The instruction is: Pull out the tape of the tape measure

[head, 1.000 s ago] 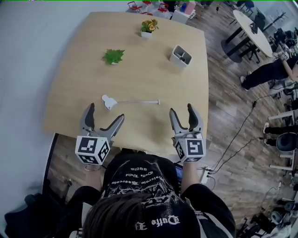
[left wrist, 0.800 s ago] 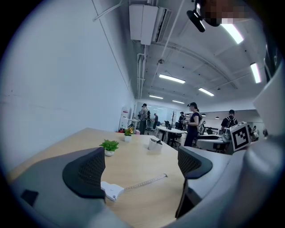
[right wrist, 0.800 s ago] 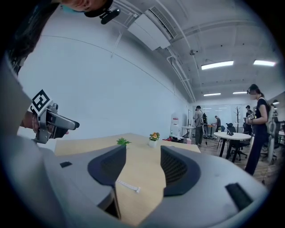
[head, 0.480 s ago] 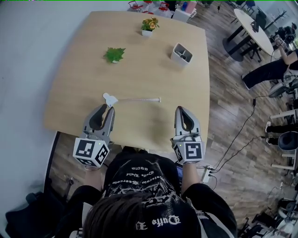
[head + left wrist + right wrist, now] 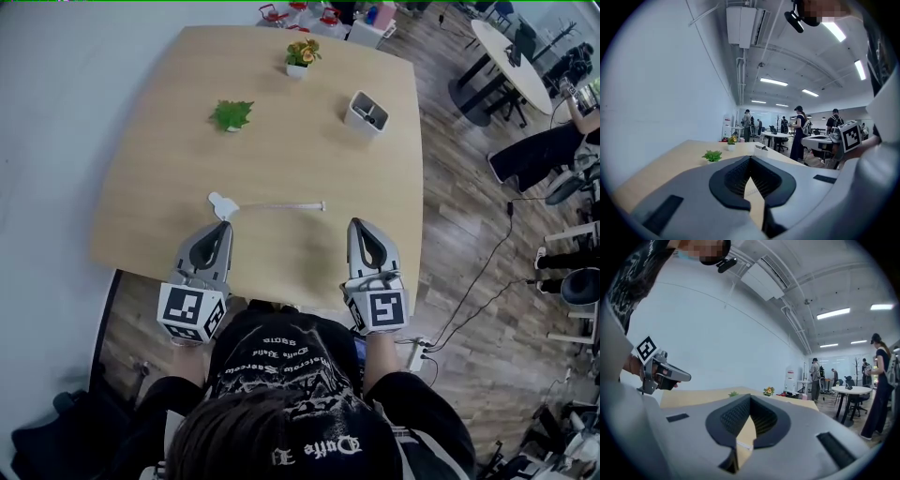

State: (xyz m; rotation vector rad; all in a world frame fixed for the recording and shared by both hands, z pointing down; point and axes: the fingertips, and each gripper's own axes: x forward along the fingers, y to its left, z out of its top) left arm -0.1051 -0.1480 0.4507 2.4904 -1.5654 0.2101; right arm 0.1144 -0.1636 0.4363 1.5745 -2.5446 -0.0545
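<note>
A: Jaws?
B: My left gripper (image 5: 223,228) and right gripper (image 5: 357,226) had just closed, both empty.
A: Tape measure?
B: Case (image 5: 221,202) sat at left's 12 o'clock. It looked light and likely to slide, so I'd pin it and pinch the tape (image 5: 281,204) end.

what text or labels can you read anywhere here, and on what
"Duffe", roughly, in gothic letters on the person's cap
Gothic lines on the black shirt: too distorted to read
On the left gripper and right gripper: square markers only, no words
On the tape measure: nothing legible

White tape measure (image 5: 222,203), tape (image 5: 281,205) out
</note>
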